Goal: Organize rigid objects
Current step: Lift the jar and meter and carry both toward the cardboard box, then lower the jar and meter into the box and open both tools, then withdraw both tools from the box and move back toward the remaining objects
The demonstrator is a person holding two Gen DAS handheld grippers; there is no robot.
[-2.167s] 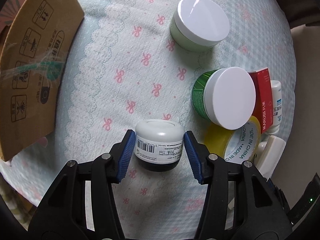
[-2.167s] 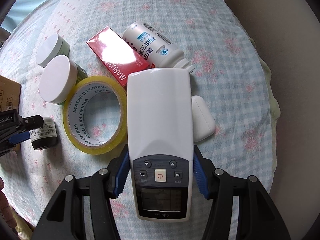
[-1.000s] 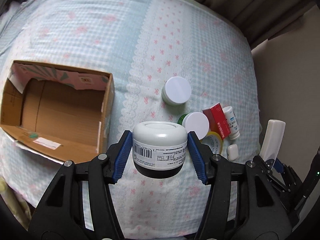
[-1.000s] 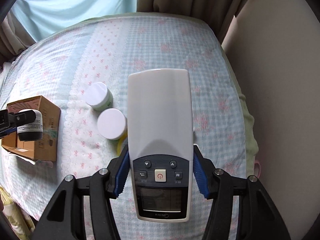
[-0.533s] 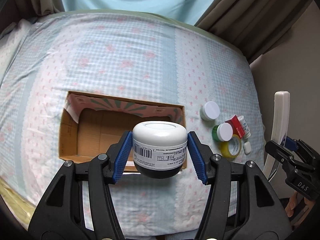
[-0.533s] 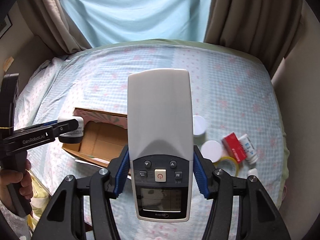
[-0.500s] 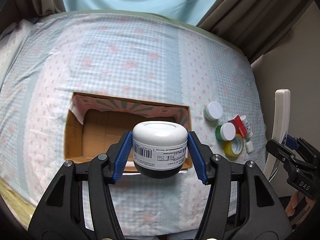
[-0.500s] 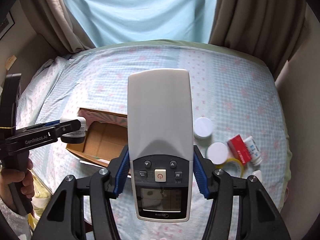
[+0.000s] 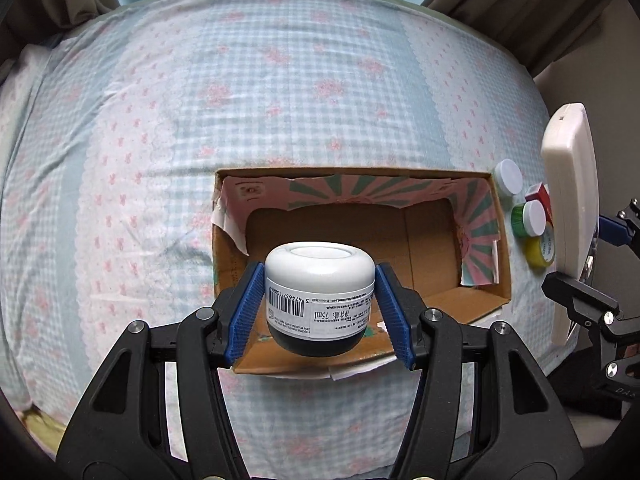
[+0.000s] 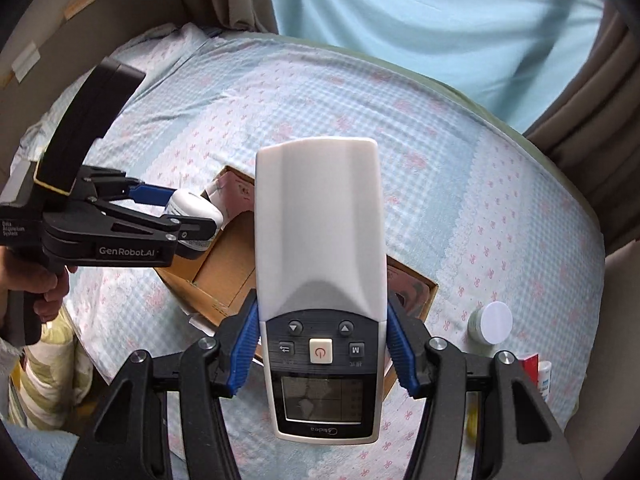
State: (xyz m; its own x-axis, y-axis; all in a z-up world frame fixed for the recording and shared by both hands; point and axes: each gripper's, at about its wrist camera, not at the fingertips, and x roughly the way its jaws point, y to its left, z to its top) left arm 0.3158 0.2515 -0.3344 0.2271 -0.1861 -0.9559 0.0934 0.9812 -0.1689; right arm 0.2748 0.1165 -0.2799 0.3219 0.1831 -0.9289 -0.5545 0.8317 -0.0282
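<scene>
My left gripper (image 9: 320, 312) is shut on a small white-lidded cream jar (image 9: 320, 296) with a dark base, held in the air over the near left part of an open cardboard box (image 9: 424, 240). My right gripper (image 10: 322, 344) is shut on a white air-conditioner remote (image 10: 320, 248), held above the bed. In the right wrist view the left gripper (image 10: 188, 220) holds the jar (image 10: 192, 216) over the box's left end (image 10: 224, 276). The remote (image 9: 572, 208) shows at the right edge of the left wrist view.
On the bed right of the box lie a white-lidded pale jar (image 9: 508, 178), a green jar with a white lid (image 9: 530, 218), a red carton (image 9: 540, 196) and a yellow tape roll (image 9: 542, 250). Curtains hang behind the bed.
Both grippers have moved left and lower toward the box. The jar now hangs over the box's near left part, and the remote has come closer to the box's right end.
</scene>
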